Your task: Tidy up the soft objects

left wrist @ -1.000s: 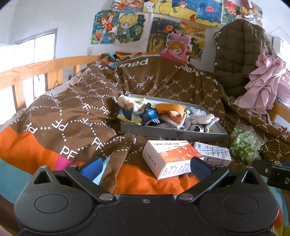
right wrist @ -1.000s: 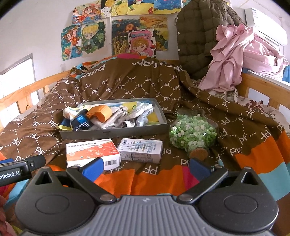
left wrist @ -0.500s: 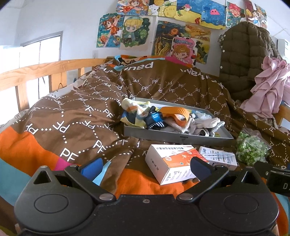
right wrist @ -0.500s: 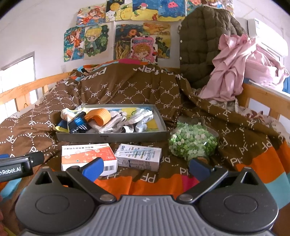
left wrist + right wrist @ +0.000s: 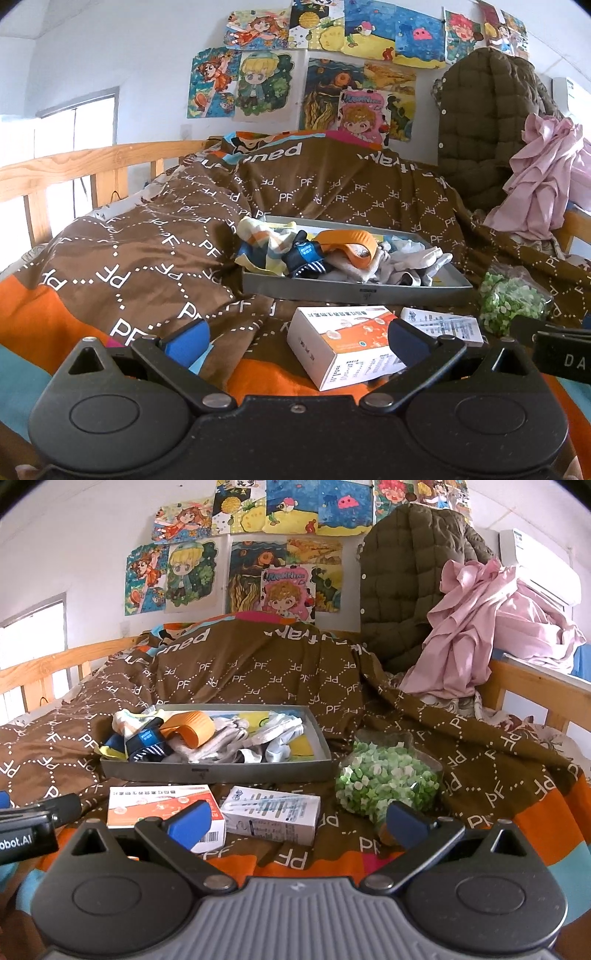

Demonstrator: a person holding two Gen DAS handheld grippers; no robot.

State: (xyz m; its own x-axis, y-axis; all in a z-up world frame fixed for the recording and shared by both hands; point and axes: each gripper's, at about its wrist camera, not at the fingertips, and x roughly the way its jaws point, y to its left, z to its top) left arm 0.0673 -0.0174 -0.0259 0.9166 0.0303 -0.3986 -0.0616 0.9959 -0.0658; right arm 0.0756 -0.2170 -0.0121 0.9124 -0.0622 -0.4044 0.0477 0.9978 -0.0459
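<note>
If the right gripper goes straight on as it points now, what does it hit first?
Most likely the white and blue box lying between the right gripper's open fingers; behind it comes the grey tray wall. Depth is uncertain.

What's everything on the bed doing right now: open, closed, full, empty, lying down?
Left gripper: open, empty.
Right gripper: open, empty.
Grey tray: open-topped, piled with socks.
Orange box: closed, lying flat.
White box: closed, lying flat.
Jar of green pieces: full, on its side.
</note>
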